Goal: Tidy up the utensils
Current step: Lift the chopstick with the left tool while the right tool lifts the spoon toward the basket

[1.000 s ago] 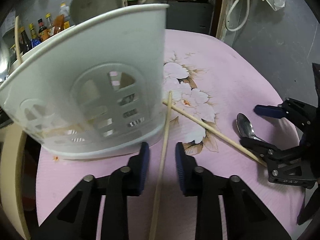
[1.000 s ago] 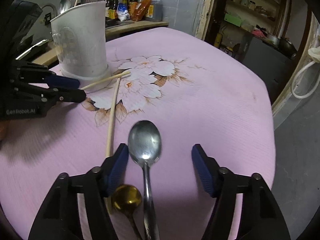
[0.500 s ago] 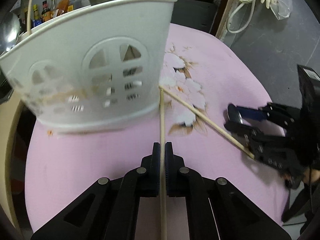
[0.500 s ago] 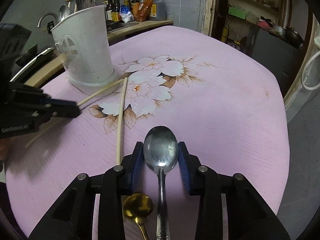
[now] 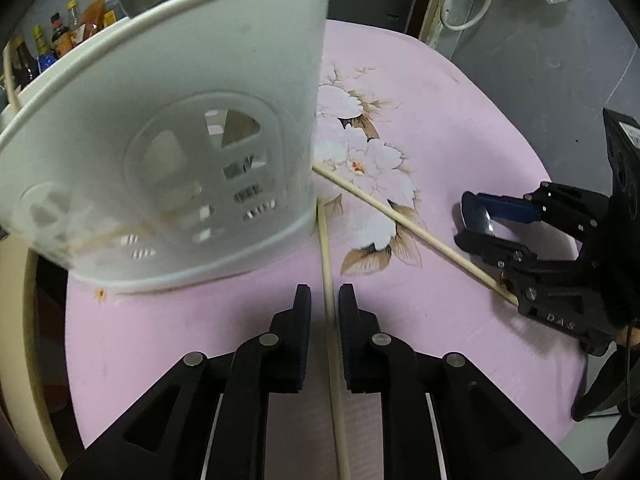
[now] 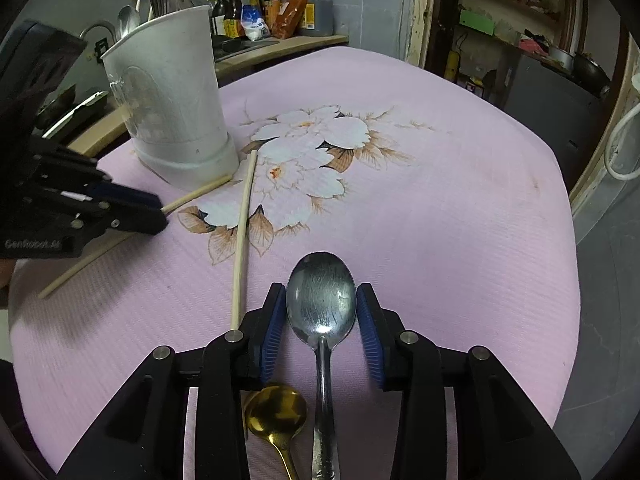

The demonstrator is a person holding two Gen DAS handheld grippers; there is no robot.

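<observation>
- Utensils lay loose on the pink flowered counter (image 6: 460,208): two pale wooden chopsticks (image 5: 326,264), a silver metal spoon (image 6: 322,308), a gold spoon (image 6: 276,416), near the white plastic holder (image 6: 172,108) at far left.
- Step, by my reading: pickup; next, lifting into the holder.
- Left claw (image 5: 324,304) stood narrowly apart around one chopstick; contact unclear.
- Right claw (image 6: 322,312) flanked the spoon bowl closely; grip uncertain.

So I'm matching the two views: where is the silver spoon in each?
Left wrist: silver spoon at far right, bowl between the right gripper fingers.
Right wrist: silver spoon bottom centre, between that gripper's pads.
Shared landmark: white utensil holder.
</observation>
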